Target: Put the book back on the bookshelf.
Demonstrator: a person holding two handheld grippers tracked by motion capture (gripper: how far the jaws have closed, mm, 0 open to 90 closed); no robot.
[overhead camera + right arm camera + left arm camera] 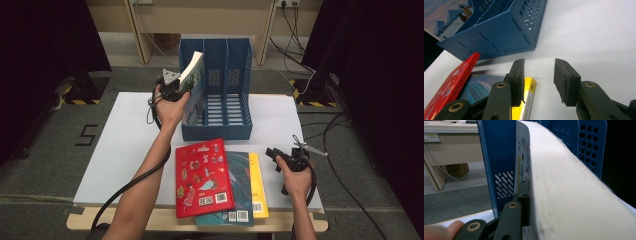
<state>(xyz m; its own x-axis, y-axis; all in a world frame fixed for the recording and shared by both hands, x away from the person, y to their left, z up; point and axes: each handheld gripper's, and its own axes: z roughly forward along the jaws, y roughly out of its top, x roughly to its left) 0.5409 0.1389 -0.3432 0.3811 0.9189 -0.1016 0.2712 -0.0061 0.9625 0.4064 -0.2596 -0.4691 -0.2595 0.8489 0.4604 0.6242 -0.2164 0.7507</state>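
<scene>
White worktop carries everything we handle. Our left tongs clamp a thick book by its edge, tilted at the leftmost slot of the blue file rack; we judge filing is underway, and next it must stand upright and slide down. Our right tongs hang open and empty, beside the stacked books near us.

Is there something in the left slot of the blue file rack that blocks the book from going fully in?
Nothing visible blocks it. The left gripper holds the book tilted at the left slot of the blue file rack, and the slot floor seen beside it looks bare.
</scene>
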